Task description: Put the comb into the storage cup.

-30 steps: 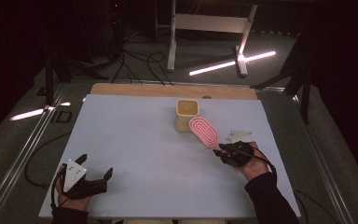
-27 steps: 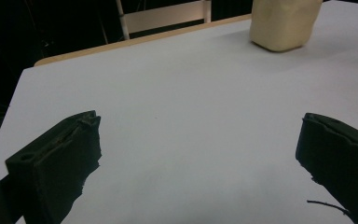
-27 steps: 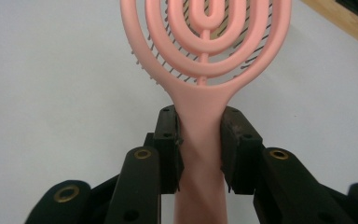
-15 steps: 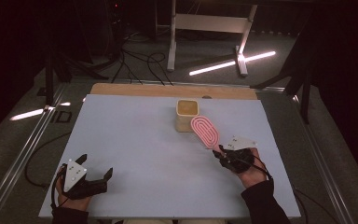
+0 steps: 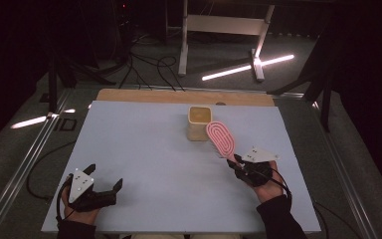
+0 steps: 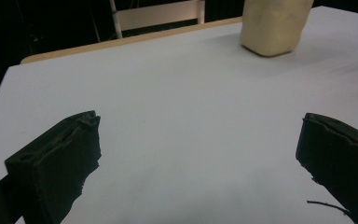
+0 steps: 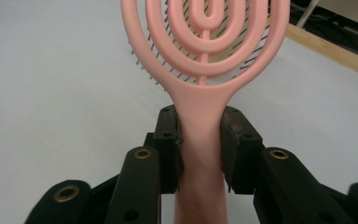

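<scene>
A pink hairbrush [image 5: 221,138] with an oval ringed head points away from me, its head just right of a cream square cup [image 5: 199,122]. My right gripper [image 5: 238,162] is shut on the hairbrush [image 7: 205,70] by its handle, the two pads pressing its sides in the right gripper view [image 7: 200,144]. At the table's near left my left gripper [image 5: 104,177] rests low with its jaws wide apart. In the left gripper view the left gripper [image 6: 200,140] has only bare white tabletop between its fingers, and the cream cup [image 6: 276,23] stands far off.
The white table [image 5: 144,144] has a wooden strip [image 5: 179,96] along its far edge. Beyond it stand a white metal frame [image 5: 224,30], cables on the dark floor, and a lit light bar [image 5: 248,67].
My right hand has drawn slightly toward me and leftward with the hairbrush, whose head has shifted a little. The left hand has stayed put.
</scene>
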